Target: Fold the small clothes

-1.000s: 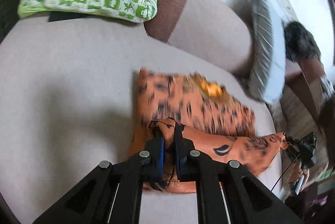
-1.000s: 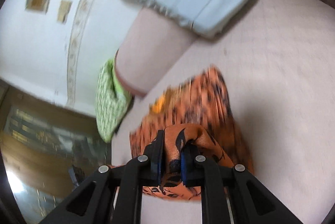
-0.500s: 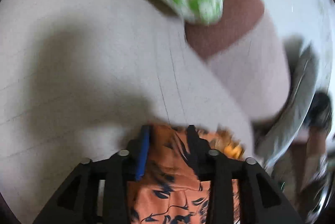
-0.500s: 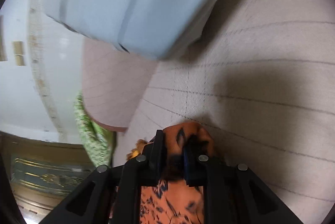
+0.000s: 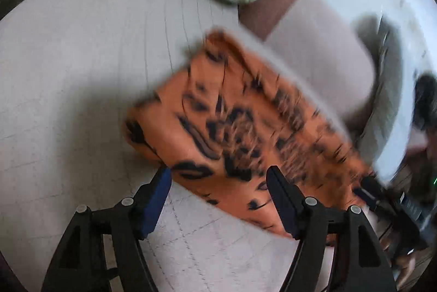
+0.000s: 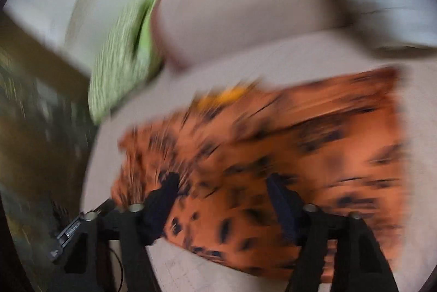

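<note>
Now your left gripper (image 5: 218, 182) and right gripper (image 6: 221, 188) are both opening, nothing pinched, with the orange patterned garment (image 5: 245, 128) lying folded on the pale sofa seat (image 5: 68, 73). Fold released; next, probably regrip an edge.

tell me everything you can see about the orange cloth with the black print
The orange garment with black animal-style markings looks like thin, soft fabric. It lies folded into a rough rectangle, mostly flat, on the pale quilted couch seat, near the seat's backrest. A yellow patch shows at its far edge. The left gripper and right gripper are both opening over its near edge; neither visibly pinches it. Motion blur hides finer detail.
</note>
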The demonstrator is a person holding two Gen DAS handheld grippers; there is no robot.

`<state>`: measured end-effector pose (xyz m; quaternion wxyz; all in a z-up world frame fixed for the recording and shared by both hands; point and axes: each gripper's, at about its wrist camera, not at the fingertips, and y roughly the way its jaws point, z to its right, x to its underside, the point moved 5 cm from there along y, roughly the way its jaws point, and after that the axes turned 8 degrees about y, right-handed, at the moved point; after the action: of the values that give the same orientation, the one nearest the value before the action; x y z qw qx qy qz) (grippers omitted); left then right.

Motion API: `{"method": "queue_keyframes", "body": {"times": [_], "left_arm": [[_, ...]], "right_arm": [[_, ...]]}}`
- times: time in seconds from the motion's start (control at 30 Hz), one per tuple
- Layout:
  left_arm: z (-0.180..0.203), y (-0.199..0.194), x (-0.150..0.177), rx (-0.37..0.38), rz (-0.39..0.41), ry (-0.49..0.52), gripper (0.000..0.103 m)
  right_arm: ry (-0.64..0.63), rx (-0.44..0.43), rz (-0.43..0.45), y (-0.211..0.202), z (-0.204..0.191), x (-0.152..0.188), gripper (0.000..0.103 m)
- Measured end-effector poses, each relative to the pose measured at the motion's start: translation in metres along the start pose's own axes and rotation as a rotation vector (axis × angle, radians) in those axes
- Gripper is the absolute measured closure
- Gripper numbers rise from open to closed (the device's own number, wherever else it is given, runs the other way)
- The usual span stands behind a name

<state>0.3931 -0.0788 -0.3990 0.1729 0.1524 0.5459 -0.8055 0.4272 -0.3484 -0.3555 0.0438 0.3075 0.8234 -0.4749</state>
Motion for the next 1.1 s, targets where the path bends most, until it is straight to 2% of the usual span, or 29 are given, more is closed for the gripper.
{"method": "queue_keyframes", "body": {"times": [0.03,0.07,0.1,0.17,0.27,0.33,0.4,0.47,0.57,0.7,0.87,0.97,1.0,1.1], "left_arm": [[-0.002,0.006,-0.001,-0.016,0.012,0.002,0.031],[-0.007,0.012,-0.002,-0.035,0.013,-0.002,0.031],[-0.011,0.018,-0.003,-0.046,-0.014,-0.011,0.031],[-0.013,0.025,-0.007,-0.043,-0.058,-0.017,0.031],[-0.012,0.029,-0.014,-0.044,-0.091,0.004,0.030],[-0.014,0.031,-0.018,-0.031,-0.108,0.000,0.030],[-0.019,0.030,-0.024,0.010,-0.129,-0.021,0.030],[-0.031,0.027,-0.031,0.044,-0.133,-0.063,0.030],[-0.041,0.022,-0.035,0.046,-0.123,-0.103,0.031],[-0.051,0.001,-0.030,-0.103,-0.062,-0.054,0.031],[-0.069,-0.009,-0.027,-0.200,-0.038,-0.054,0.031],[-0.080,0.008,-0.024,-0.204,-0.081,-0.064,0.027],[-0.080,0.010,-0.026,-0.203,-0.080,-0.059,0.026],[-0.081,0.011,-0.030,-0.204,-0.088,-0.043,0.026]], "right_arm": [[-0.046,0.027,-0.037,0.020,-0.015,0.007,0.053],[-0.085,0.042,-0.076,0.045,-0.031,0.011,0.062],[-0.104,0.049,-0.118,0.068,-0.041,0.014,0.066],[-0.112,0.103,-0.159,0.103,-0.047,0.011,0.066],[-0.127,0.140,-0.034,0.124,-0.062,-0.037,0.067],[-0.012,0.192,0.058,0.127,-0.050,-0.080,0.067],[0.157,0.143,0.145,0.117,-0.033,-0.113,0.067],[0.168,0.095,0.206,0.098,-0.035,-0.118,0.066],[0.040,0.058,0.196,0.082,-0.055,-0.094,0.066],[-0.080,0.016,0.088,0.092,-0.084,-0.045,0.066],[-0.172,-0.002,-0.031,0.125,-0.121,-0.006,0.066],[-0.184,0.086,-0.074,0.175,-0.135,-0.002,0.065],[-0.177,0.107,-0.061,0.185,-0.134,-0.005,0.065],[-0.120,0.092,0.019,0.187,-0.133,-0.025,0.065]]}}
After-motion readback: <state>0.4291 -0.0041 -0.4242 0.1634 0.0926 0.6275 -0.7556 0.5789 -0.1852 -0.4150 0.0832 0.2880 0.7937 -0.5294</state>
